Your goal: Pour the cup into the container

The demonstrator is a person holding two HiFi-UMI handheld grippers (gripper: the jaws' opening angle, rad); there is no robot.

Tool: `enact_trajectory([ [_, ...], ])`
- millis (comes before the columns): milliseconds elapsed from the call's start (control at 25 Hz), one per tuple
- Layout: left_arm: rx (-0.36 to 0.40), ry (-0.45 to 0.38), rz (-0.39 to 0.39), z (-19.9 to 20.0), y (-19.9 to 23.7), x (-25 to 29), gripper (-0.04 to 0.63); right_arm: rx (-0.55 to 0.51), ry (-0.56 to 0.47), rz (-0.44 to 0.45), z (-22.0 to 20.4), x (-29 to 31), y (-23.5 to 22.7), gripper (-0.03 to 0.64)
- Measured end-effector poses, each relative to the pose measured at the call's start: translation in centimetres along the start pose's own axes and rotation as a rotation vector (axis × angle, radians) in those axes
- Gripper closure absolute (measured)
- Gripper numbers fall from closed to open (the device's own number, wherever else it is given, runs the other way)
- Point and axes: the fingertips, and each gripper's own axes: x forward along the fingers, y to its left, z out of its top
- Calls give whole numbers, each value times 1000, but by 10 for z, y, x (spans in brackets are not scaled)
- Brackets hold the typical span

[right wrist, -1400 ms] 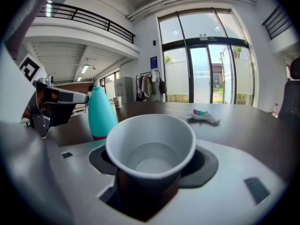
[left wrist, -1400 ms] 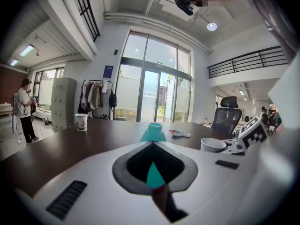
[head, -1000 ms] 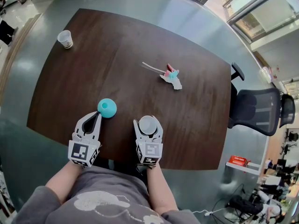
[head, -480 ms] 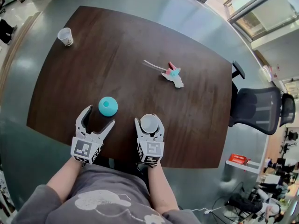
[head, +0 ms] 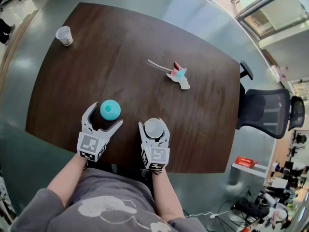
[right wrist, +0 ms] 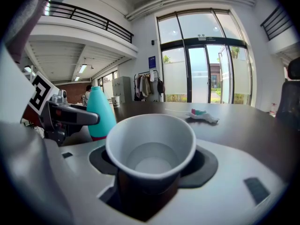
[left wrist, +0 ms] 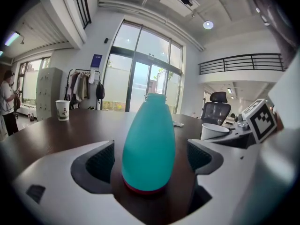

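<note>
A teal, egg-shaped container (head: 110,109) with a narrow open neck stands upright on the dark wooden table (head: 145,42). My left gripper (head: 104,116) is open; its jaws have just been opening. In the left gripper view the container (left wrist: 149,144) stands between the two pads (left wrist: 101,161), with a gap on each side. To its right, my right gripper (head: 154,128) is shut on a white paper cup (right wrist: 151,146), held upright near the table's front edge. Clear liquid shows low in the cup. The teal container (right wrist: 101,114) shows left of the cup in the right gripper view.
A second paper cup (head: 63,35) stands at the table's far left corner. A crumpled pink and teal wrapper with a straw (head: 177,76) lies right of the middle. A black office chair (head: 268,112) stands at the table's right edge.
My left gripper has gone from shut to wide open and has moved forward, so its jaws now stand on either side of the teal container. The right gripper and its cup have not moved.
</note>
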Motion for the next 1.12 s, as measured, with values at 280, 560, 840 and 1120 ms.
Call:
enact_trajectory([
  [280,-39,61,-59,-5,-3,16,126,11,-3,-9,1,1,-1,313],
  [560,-12,82,-51,-7,4,27,126,15,-3,-11,1,3,0,313],
  [840,10,78,-40,-8,4,32,127,11,-4,-1,3,5,-1,313],
  [1120,14,57,-17,-5,6,33,127,13,-4,2,3,5,-1,313],
])
